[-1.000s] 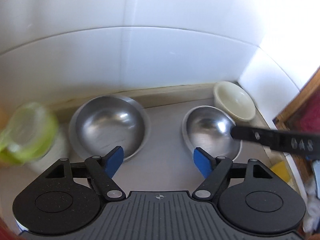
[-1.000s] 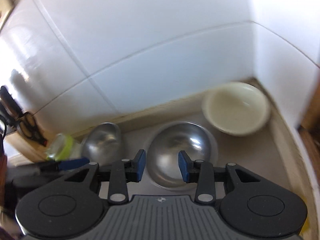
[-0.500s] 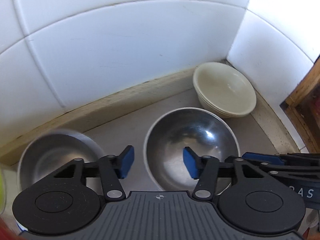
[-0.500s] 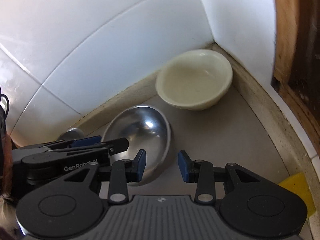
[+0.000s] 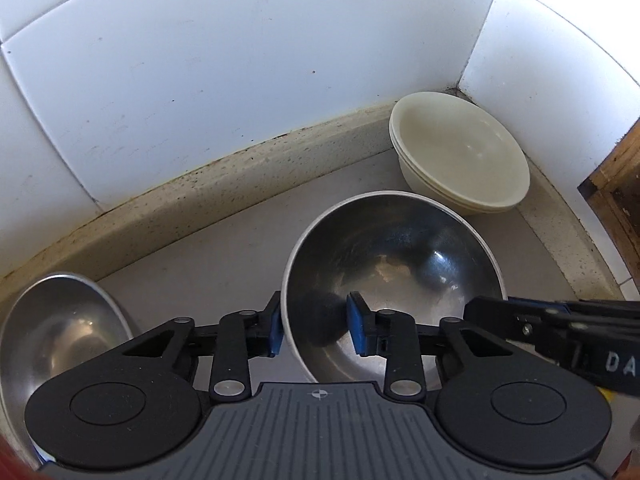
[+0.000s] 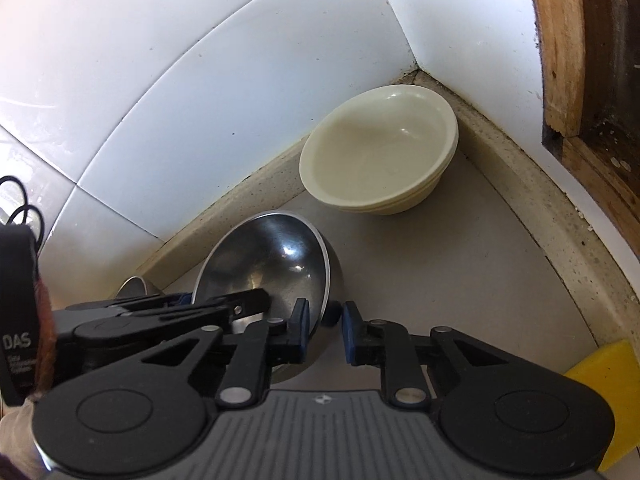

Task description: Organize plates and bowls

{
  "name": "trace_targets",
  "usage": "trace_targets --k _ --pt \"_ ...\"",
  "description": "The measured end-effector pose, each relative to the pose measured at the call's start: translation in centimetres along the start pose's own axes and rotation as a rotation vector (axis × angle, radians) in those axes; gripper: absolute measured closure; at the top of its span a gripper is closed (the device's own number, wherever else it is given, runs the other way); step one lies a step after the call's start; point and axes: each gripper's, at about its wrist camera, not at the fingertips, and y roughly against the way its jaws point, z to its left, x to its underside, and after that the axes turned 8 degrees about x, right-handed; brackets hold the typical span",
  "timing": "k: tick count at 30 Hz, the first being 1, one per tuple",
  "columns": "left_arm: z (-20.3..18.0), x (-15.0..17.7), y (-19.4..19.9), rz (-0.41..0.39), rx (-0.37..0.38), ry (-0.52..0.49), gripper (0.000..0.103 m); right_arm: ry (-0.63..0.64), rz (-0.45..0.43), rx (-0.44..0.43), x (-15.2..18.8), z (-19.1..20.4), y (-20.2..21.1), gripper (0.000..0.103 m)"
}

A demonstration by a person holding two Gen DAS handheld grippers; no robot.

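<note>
Left gripper point(image 5: 316, 330): jaws have just been closing and now straddle the left rim of the steel bowl point(image 5: 400, 264), one blue pad outside the wall, the other inside. Outer pad looks to touch the wall; inner pad sits against the inside surface, so it reads as clenched on the rim. Right gripper point(image 6: 324, 330): jaws have just closed a bit more and bracket the right rim of the same steel bowl point(image 6: 272, 264), left pad inside, right pad outside; reads as a grip on the rim, though the outside contact is partly hidden in shadow. Each gripper shows in the other's view as black linkage at the bowl's opposite edge.

Steel bowl sits upright on the grey counter point(image 5: 224, 256), both grippers on it from opposite sides. Behind it toward the corner of the white tiled wall point(image 5: 240, 92): stack of cream bowls point(image 5: 460, 152), nested, near the steel bowl but apart. Left of the steel bowl, apart: second steel bowl point(image 5: 60, 328), partly hidden by the gripper body. Right of the steel bowl in the right wrist view: yellow thing point(image 6: 600, 384) at the counter edge, only partly in view. Wooden frame point(image 6: 560, 48) beyond the cream bowls on the right.
</note>
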Motion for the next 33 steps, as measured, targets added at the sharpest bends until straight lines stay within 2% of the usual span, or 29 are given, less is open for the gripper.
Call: trace_targets --k 10,13,16,18,20,21,22,24,25,26,28,30,33 --pt "-1.8 1.8 0.9 0.016 0.024 -0.034 0.064 0.01 -0.002 0.022 0.7 -1.0 2.0 0.084" --pt "-2.5 2.5 0.7 0.035 0.025 -0.048 0.063 0.01 0.027 0.036 1.0 -1.3 1.8 0.083" --pt "-2.7 2.6 0.2 0.038 0.011 -0.061 0.059 0.007 0.033 0.019 1.2 -1.3 1.8 0.079" --pt "-2.6 2.6 0.2 0.029 -0.006 -0.066 0.051 0.013 0.036 0.028 1.4 -1.1 1.6 0.075" --pt "-2.8 2.9 0.8 0.003 -0.037 -0.087 0.042 0.032 0.038 0.057 1.7 -1.0 1.4 0.067" --pt "-2.8 2.9 0.9 -0.005 -0.053 -0.095 0.032 0.028 0.036 0.06 1.8 -1.1 1.4 0.066" --pt "-2.6 3.0 1.2 -0.008 -0.059 -0.099 0.027 0.023 0.035 0.051 1.9 -1.2 1.3 0.066" --pt "-2.8 3.1 1.0 -0.008 -0.055 -0.108 0.033 0.028 0.031 0.032 2.0 -1.1 1.0 0.066" --pt "-2.8 3.2 0.8 -0.002 -0.053 -0.111 0.042 0.034 0.034 0.027 2.1 -1.1 0.9 0.07" --pt "-2.9 3.3 0.6 0.003 -0.047 -0.113 0.043 0.041 0.036 0.016 2.4 -1.1 0.6 0.074" --pt "-3.2 3.5 0.7 -0.007 -0.025 -0.118 0.056 0.057 0.021 0.013 2.6 -0.9 0.4 0.076" --pt "-3.9 3.8 1.2 -0.019 -0.051 -0.145 0.059 0.058 0.016 0.037 2.8 -0.6 0.5 0.078" --pt "-4.5 4.2 2.2 -0.047 -0.066 -0.168 0.059 0.063 0.0 0.023 2.8 -0.6 1.4 0.079"
